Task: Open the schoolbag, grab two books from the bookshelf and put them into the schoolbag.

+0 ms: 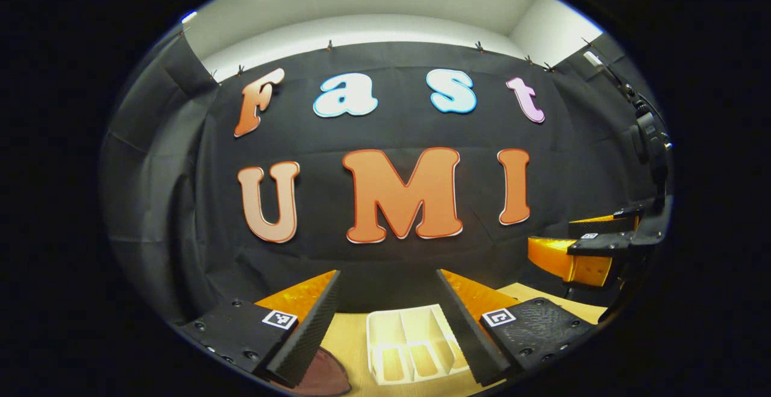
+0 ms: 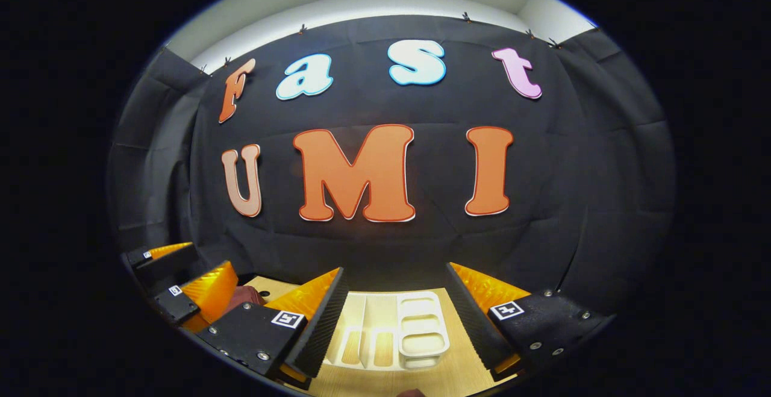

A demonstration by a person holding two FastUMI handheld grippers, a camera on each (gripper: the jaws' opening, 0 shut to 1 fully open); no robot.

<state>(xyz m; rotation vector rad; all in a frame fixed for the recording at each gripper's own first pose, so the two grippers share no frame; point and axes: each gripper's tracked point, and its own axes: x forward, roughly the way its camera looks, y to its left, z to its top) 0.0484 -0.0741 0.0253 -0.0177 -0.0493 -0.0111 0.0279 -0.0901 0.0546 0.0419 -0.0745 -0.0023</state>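
A pale wooden table [image 1: 352,340] carries a white slotted bookshelf [image 1: 409,343] at twelve o'clock, with a dark red schoolbag [image 1: 325,376] at nine o'clock.

The left gripper [image 1: 388,318] has two wedge-shaped fingers with ribbed inner pads [image 1: 316,318]. Each finger sits on a flat mounting plate [image 1: 238,334] studded with round screws and bearing a small square black-and-white marker [image 1: 280,319]. The right gripper [image 2: 397,318] has the same plates, screws and markers.

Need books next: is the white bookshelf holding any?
Empty, apparently: the white bookshelf lies on the wooden table, its visible slots showing only bare dividers; parts are hidden.
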